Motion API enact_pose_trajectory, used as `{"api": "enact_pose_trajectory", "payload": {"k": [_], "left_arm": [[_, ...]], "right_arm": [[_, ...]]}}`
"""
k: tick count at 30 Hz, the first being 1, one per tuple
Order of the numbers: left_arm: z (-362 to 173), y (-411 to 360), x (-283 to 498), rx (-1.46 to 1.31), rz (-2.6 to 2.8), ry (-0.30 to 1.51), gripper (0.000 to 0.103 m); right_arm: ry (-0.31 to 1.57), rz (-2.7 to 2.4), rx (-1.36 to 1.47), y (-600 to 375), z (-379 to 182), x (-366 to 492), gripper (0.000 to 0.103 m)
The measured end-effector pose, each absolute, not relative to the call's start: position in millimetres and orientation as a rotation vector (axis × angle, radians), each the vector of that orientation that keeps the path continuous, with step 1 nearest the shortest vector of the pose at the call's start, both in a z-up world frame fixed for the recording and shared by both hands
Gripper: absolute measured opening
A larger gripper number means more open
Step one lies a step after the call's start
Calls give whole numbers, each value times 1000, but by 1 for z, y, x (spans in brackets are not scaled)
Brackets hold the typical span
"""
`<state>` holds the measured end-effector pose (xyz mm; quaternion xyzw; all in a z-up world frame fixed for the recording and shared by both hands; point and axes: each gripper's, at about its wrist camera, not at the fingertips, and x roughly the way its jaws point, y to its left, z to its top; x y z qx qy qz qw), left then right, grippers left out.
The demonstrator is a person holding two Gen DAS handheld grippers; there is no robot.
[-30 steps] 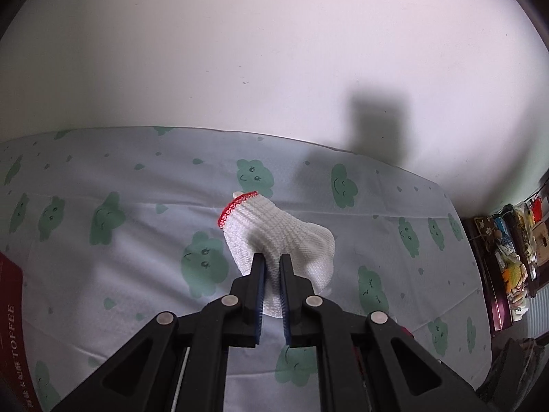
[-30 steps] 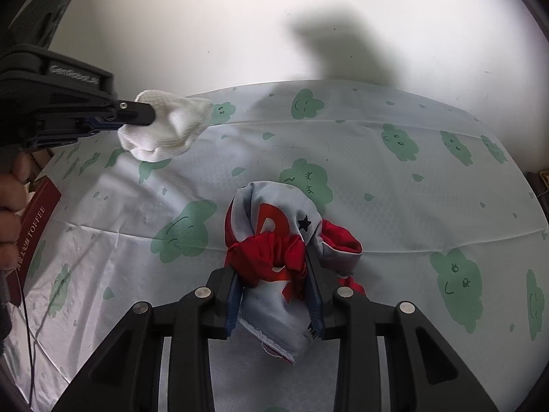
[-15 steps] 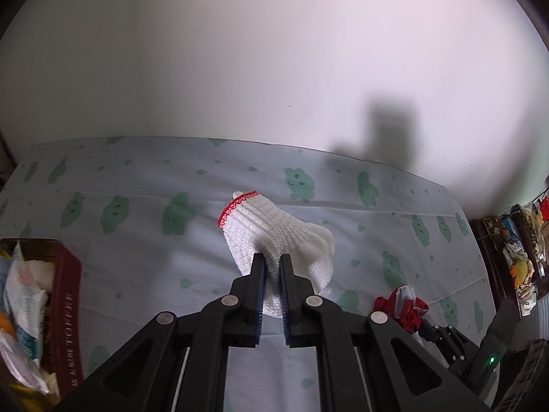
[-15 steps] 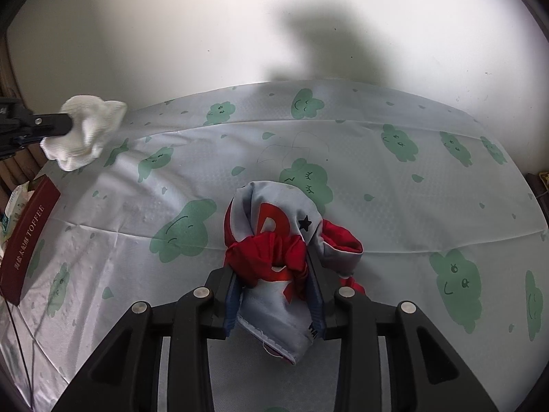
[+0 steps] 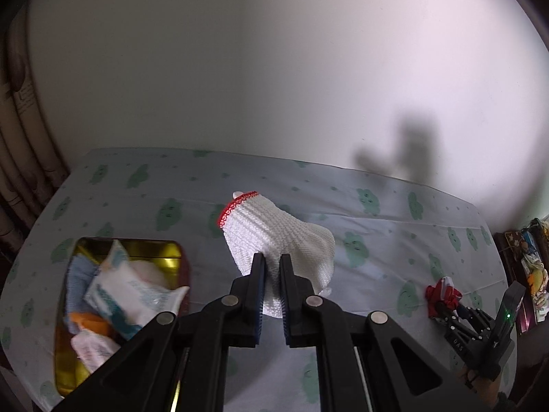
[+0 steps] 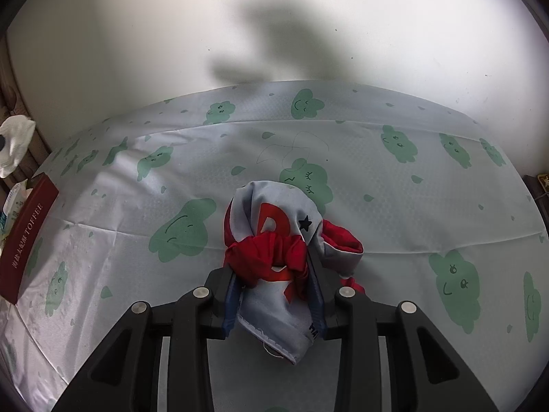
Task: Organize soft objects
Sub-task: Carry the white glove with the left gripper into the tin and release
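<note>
Your left gripper (image 5: 272, 267) has its jaws clamped on the white sock (image 5: 278, 237); your right gripper (image 6: 274, 274) has the red-and-grey cloth (image 6: 274, 240) pinched between its jaws.

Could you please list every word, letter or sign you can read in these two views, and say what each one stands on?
"TOFFEE": white capitals on the dark red side of the tin, right wrist view.
Characters before "TOFFEE" on that side: too small to read.
"D" or "P", large red letter, partly folded: on the grey and red cloth.
Black star: same cloth.
Blue print on the white packets in the tin: blurred, unreadable.
</note>
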<state>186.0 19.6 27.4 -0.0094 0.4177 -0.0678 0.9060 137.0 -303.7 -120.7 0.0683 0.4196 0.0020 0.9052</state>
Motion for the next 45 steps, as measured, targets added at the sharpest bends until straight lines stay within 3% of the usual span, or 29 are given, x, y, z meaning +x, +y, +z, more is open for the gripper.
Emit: {"api": "enact_pose_trajectory", "payload": {"k": [13, 30, 36, 39, 45], "left_arm": [[31, 114, 167, -40, -28, 884, 8], [-15, 181, 178, -177, 34, 952, 9], [-22, 190, 180, -174, 58, 950, 17], [-21, 190, 179, -149, 68, 951, 30], [-14, 189, 172, -93, 98, 932, 36]], "right_arm": [[868, 3, 133, -303, -120, 137, 32], [870, -1, 118, -301, -120, 139, 35], [871, -5, 108, -301, -120, 140, 35], [872, -8, 101, -299, -120, 140, 35], [873, -9, 95, -298, -120, 140, 36]]}}
